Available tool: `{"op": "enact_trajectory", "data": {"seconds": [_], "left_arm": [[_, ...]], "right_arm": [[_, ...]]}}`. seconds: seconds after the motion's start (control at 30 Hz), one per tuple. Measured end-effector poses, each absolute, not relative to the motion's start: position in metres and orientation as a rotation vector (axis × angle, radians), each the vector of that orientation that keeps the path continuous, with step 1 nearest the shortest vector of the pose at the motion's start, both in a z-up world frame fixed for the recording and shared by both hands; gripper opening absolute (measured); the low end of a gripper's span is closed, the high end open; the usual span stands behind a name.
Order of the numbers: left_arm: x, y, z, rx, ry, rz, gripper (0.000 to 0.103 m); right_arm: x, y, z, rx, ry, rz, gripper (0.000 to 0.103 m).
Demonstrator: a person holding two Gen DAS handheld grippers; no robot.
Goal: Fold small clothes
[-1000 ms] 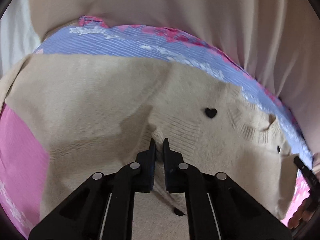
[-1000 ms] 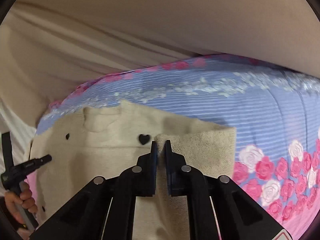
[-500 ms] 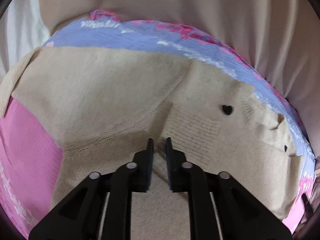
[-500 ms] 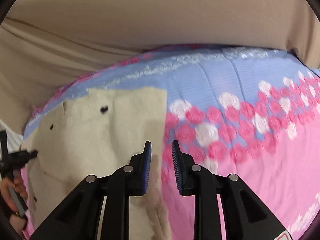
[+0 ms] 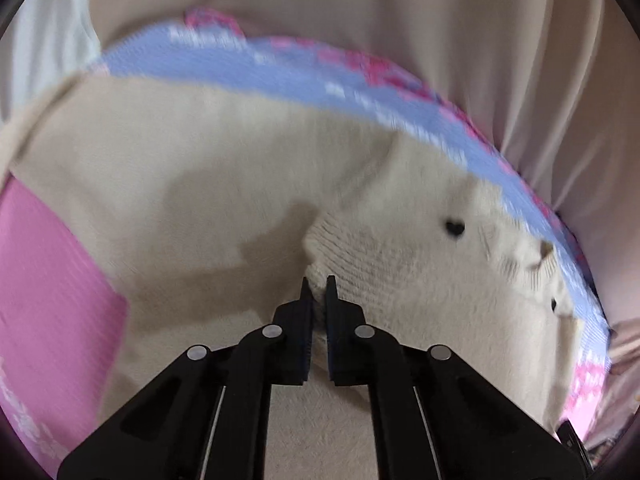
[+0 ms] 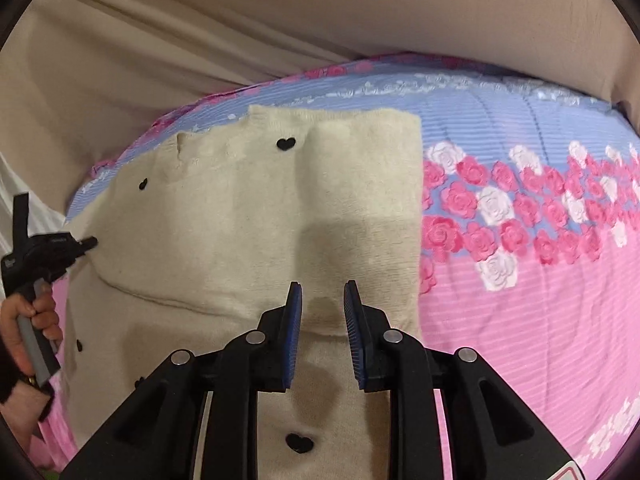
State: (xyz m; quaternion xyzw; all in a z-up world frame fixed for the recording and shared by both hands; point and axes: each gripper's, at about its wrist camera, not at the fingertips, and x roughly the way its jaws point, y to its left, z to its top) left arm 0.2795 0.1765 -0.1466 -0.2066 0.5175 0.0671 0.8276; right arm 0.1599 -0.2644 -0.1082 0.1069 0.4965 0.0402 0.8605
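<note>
A cream knit cardigan (image 5: 200, 200) with black heart buttons (image 5: 455, 228) lies spread on a pink and blue floral bedspread (image 5: 52, 300). My left gripper (image 5: 316, 294) is shut on a raised pinch of its ribbed knit. In the right wrist view the cardigan (image 6: 240, 220) has its right side folded inward, with a straight edge along the bedspread (image 6: 520, 320). My right gripper (image 6: 322, 300) hovers open over the lower part of that folded panel, with nothing between its blue pads. The left gripper (image 6: 86, 244) shows at the cardigan's left edge, held by a hand (image 6: 28, 320).
Beige cloth (image 6: 280, 8) hangs behind the far edge of the bed. White fabric (image 5: 48, 40) shows at the far left. To the right of the cardigan the bedspread carries a band of printed roses (image 6: 500, 208).
The left gripper parted briefly, then closed again on a pinch of the knit. The right gripper let go of the folded side, opened, and drew back toward the near part of the cardigan.
</note>
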Motion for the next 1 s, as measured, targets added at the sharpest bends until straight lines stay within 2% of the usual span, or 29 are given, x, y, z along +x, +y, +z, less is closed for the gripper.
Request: {"op": "enact_trajectory", "data": {"seconds": [0.07,0.1,0.2,0.23,0.33,0.43,0.7,0.9,0.97,1.0], "left_arm": [[0.278,0.172,-0.146,-0.407,1.089,0.131,0.009],[0.277,0.171,-0.145,-0.411,1.080,0.126,0.011],[0.270,0.182,-0.136,-0.491,1.061,0.094,0.030],[0.265,0.190,-0.130,-0.519,1.038,0.098,0.039],[0.247,0.227,-0.113,-0.580,0.954,0.180,0.054],[0.228,0.280,-0.106,-0.641,0.893,0.319,0.062],[0.194,0.415,-0.141,-0.802,0.877,0.709,0.064],[0.134,0.478,-0.160,-1.122,0.709,0.844,0.063],[0.129,0.493,-0.164,-1.151,0.665,0.819,0.061],[0.131,0.494,-0.163,-1.131,0.661,0.812,0.056]], "right_arm": [[0.167,-0.260,-0.122,0.211,1.076,0.089,0.021],[0.172,-0.258,-0.136,0.181,1.120,0.071,0.016],[0.175,-0.263,-0.138,0.191,1.126,0.061,0.014],[0.174,-0.264,-0.133,0.204,1.120,0.053,0.016],[0.165,-0.263,-0.109,0.188,1.055,0.043,0.021],[0.160,-0.256,-0.099,0.140,1.045,0.058,0.021],[0.152,-0.222,-0.100,0.069,1.083,0.112,0.021],[0.149,-0.191,-0.103,0.016,1.114,0.168,0.021],[0.149,-0.181,-0.102,-0.003,1.118,0.188,0.021],[0.148,-0.177,-0.102,-0.015,1.119,0.195,0.021]]}}
